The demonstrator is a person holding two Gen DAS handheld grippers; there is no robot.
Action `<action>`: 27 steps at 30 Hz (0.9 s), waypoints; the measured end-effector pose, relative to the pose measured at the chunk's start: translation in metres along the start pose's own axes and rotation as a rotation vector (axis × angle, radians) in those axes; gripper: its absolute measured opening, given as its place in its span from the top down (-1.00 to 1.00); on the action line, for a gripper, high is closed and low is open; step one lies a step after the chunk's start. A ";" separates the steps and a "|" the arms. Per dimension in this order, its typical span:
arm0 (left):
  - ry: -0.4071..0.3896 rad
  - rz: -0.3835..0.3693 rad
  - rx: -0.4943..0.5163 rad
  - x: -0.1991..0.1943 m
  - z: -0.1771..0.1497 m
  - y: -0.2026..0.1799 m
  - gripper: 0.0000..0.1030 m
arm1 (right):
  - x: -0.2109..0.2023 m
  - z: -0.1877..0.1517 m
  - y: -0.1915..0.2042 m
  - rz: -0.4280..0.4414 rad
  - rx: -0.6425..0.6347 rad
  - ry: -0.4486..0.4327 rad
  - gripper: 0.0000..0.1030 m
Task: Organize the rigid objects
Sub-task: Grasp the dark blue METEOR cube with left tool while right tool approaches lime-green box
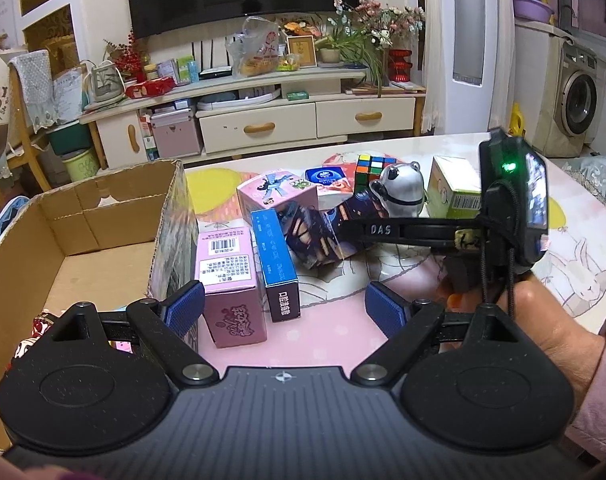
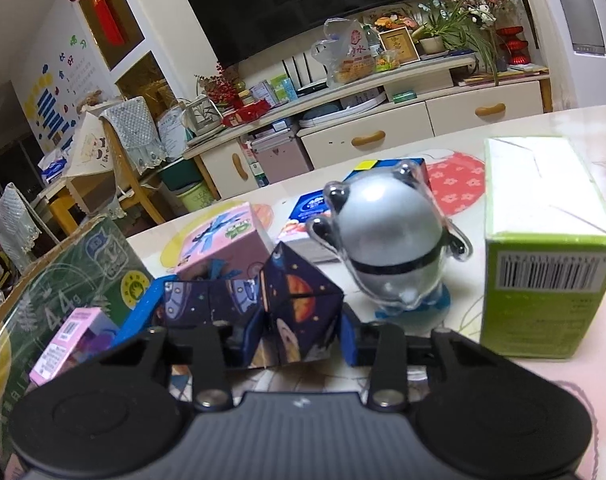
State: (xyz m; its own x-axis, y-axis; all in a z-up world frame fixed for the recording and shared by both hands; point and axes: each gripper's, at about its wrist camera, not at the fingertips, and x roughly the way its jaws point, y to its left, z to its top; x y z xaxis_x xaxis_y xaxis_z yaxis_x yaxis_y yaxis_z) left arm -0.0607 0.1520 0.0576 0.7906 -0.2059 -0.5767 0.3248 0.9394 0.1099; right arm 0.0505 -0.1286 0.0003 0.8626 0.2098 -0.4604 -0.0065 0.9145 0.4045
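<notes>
A dark space-print folding cube (image 2: 299, 300) lies on the table among other small boxes. My right gripper (image 2: 291, 340) has a blue pad against each side of it, and the cube fills the gap. From the left wrist, that gripper's finger (image 1: 379, 230) reaches in from the right to the cube (image 1: 315, 240). My left gripper (image 1: 285, 308) is open near the table's front. An upright pink barcode box (image 1: 231, 280) and a blue box (image 1: 277, 268) stand just ahead of its pads. An open cardboard box (image 1: 83, 240) sits at the left.
A panda figure (image 2: 391, 240) stands right behind the cube, and a green carton (image 2: 543, 248) is to its right. Farther back are a pink cartoon box (image 1: 277, 194), a tissue pack (image 1: 327, 178) and a Rubik's cube (image 1: 373, 170). A hand (image 1: 543, 328) holds the right gripper.
</notes>
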 end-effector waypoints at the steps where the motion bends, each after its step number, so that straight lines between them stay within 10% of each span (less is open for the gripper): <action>1: 0.001 0.000 0.001 -0.001 0.000 -0.001 -1.00 | -0.003 0.001 0.001 -0.003 -0.009 -0.007 0.41; 12: -0.004 -0.012 0.014 0.003 0.003 -0.013 -1.00 | -0.057 -0.014 0.043 -0.245 -0.550 -0.134 0.50; 19: 0.013 -0.014 -0.030 0.012 0.005 -0.010 -1.00 | -0.062 -0.041 0.050 -0.235 -0.888 -0.071 0.49; 27: 0.017 -0.026 -0.140 0.019 0.012 -0.004 -1.00 | -0.063 -0.057 0.056 -0.147 -0.971 -0.033 -0.20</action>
State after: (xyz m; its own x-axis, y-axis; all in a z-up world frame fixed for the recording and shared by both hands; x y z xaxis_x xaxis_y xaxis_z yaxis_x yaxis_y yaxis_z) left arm -0.0407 0.1410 0.0562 0.7738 -0.2273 -0.5912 0.2689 0.9630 -0.0183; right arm -0.0330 -0.0704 0.0066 0.9017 0.0753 -0.4257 -0.2984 0.8209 -0.4868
